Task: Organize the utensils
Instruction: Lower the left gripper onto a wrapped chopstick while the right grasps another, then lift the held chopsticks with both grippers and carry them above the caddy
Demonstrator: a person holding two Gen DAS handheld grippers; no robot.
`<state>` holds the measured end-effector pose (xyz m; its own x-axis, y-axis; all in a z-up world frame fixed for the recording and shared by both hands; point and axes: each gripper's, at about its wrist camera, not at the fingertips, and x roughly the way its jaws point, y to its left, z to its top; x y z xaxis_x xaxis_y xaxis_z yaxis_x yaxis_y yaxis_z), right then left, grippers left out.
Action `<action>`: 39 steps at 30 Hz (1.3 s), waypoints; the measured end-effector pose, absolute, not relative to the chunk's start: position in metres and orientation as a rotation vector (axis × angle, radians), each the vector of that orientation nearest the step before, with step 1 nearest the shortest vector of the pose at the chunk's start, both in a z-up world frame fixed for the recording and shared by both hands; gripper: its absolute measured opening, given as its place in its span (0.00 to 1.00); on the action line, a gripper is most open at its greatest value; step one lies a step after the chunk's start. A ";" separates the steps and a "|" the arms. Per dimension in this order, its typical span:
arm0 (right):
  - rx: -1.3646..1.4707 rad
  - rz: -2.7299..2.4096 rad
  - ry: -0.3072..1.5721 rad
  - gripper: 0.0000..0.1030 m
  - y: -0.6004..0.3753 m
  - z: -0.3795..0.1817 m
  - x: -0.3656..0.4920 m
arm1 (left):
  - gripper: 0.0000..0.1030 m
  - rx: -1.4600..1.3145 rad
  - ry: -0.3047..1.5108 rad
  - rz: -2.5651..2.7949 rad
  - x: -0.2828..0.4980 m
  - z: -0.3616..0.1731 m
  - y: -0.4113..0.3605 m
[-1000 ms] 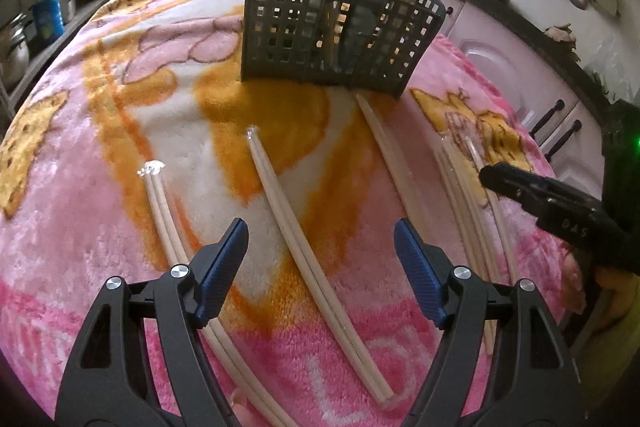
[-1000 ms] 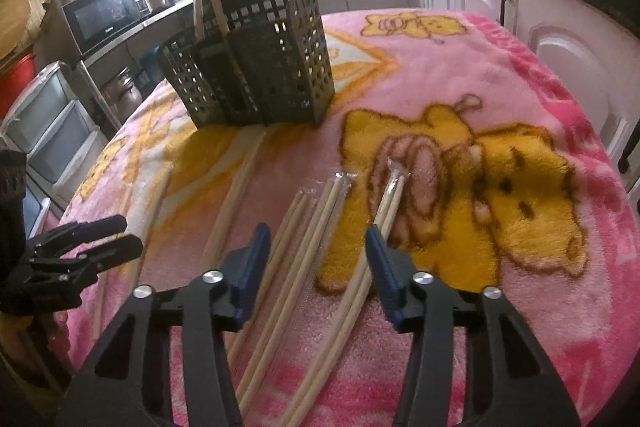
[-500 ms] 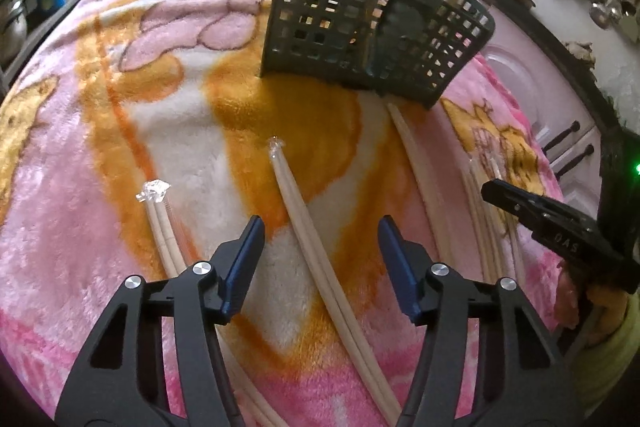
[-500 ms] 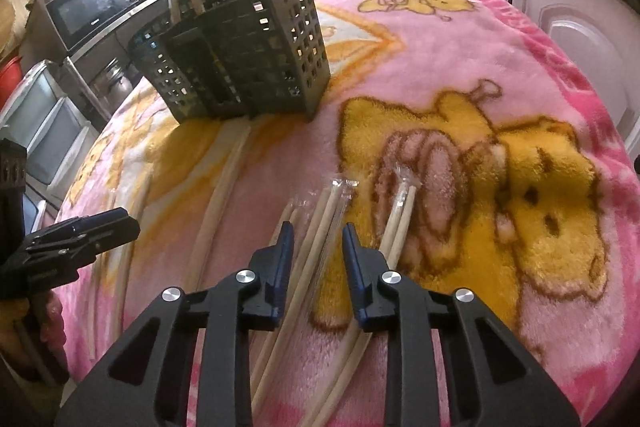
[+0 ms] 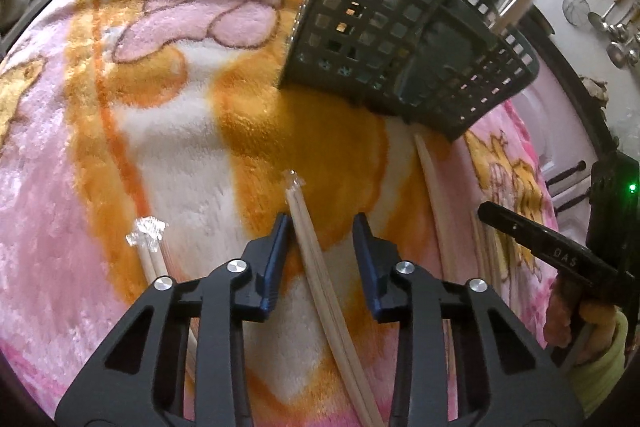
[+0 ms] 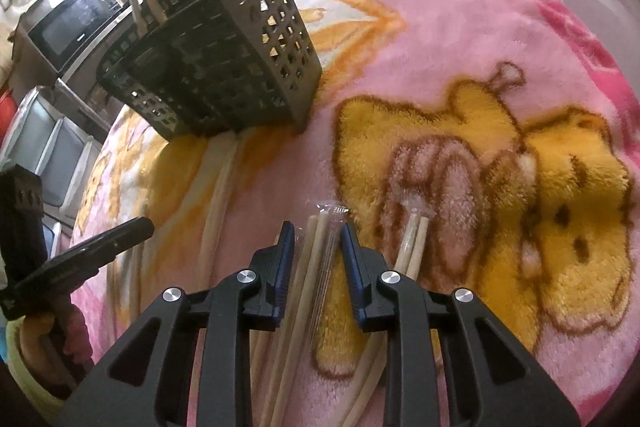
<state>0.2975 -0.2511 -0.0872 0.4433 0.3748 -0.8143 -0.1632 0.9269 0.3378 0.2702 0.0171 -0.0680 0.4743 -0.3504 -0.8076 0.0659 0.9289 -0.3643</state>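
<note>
Wrapped chopsticks point(image 5: 310, 247) lying on the blanketed worktop point(image 5: 80, 167), long axis pointing toward 12 o'clock at the caddy point(image 5: 400, 43). Left claw point(image 5: 320, 235) closing around them, pads not touching. Right claw point(image 6: 316, 239), marked "DAS", straddling another pair point(image 6: 320, 259), narrowly apart.

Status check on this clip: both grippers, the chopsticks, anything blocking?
Left gripper closing around a wrapped chopstick pair, fingers not yet pressing. Right gripper narrowed around another wrapped pair, grip unconfirmed. Utensil basket upright beyond, path clear.

Left gripper point(image 5: 320, 223) jaws just narrowing, right gripper point(image 6: 316, 231) likewise
</note>
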 end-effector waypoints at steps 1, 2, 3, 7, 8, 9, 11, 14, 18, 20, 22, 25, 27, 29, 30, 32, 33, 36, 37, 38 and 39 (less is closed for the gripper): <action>0.220 0.333 1.067 0.20 -0.251 -0.088 0.300 | 0.21 -0.296 1.053 -0.254 0.272 -0.068 0.017; 0.223 0.331 1.068 0.19 -0.251 -0.088 0.301 | 0.20 -0.291 1.053 -0.252 0.274 -0.068 0.016; 0.229 0.330 1.070 0.17 -0.251 -0.088 0.303 | 0.19 -0.287 1.054 -0.249 0.276 -0.068 0.015; 0.242 0.323 1.072 0.08 -0.253 -0.089 0.310 | 0.11 -0.279 1.058 -0.232 0.282 -0.068 0.015; 0.252 0.325 1.072 0.08 -0.253 -0.088 0.311 | 0.07 -0.285 1.055 -0.228 0.283 -0.069 0.017; 0.264 0.328 1.071 0.08 -0.254 -0.087 0.312 | 0.06 -0.294 1.054 -0.226 0.284 -0.069 0.019; 0.280 0.337 1.059 0.07 -0.255 -0.083 0.312 | 0.04 -0.317 1.054 -0.230 0.285 -0.070 0.022; 0.304 0.360 1.018 0.07 -0.257 -0.072 0.310 | 0.03 -0.321 1.039 -0.233 0.284 -0.067 0.024; 0.292 0.391 0.974 0.06 -0.254 -0.057 0.305 | 0.03 -0.325 1.011 -0.237 0.281 -0.059 0.025; 0.273 0.403 0.947 0.06 -0.250 -0.048 0.301 | 0.02 -0.323 0.983 -0.242 0.277 -0.053 0.026; 0.251 0.415 0.912 0.06 -0.247 -0.039 0.297 | 0.02 -0.318 0.959 -0.244 0.274 -0.044 0.029; 0.221 0.431 0.872 0.06 -0.241 -0.027 0.291 | 0.02 -0.314 0.912 -0.271 0.268 -0.030 0.028; 0.197 0.450 0.841 0.06 -0.236 -0.018 0.286 | 0.02 -0.296 0.884 -0.275 0.264 -0.021 0.028; 0.172 0.467 0.811 0.06 -0.230 -0.009 0.281 | 0.01 -0.298 0.862 -0.278 0.262 -0.014 0.031; 0.159 0.473 0.797 0.06 -0.227 -0.004 0.279 | 0.01 -0.303 0.848 -0.278 0.260 -0.009 0.033; 0.149 0.488 0.776 0.06 -0.221 0.005 0.277 | 0.01 -0.306 0.828 -0.280 0.256 -0.002 0.037; 0.147 0.497 0.767 0.06 -0.218 0.009 0.275 | 0.01 -0.302 0.813 -0.281 0.254 0.003 0.039; 0.134 0.517 0.739 0.06 -0.211 0.019 0.271 | 0.01 -0.302 0.793 -0.281 0.251 0.011 0.040; 0.129 0.522 0.734 0.06 -0.208 0.022 0.271 | 0.01 -0.303 0.790 -0.280 0.251 0.012 0.039; 0.125 0.524 0.730 0.06 -0.207 0.024 0.269 | 0.01 -0.303 0.786 -0.277 0.250 0.013 0.040; 0.122 0.526 0.725 0.06 -0.205 0.027 0.268 | 0.01 -0.303 0.784 -0.276 0.250 0.014 0.039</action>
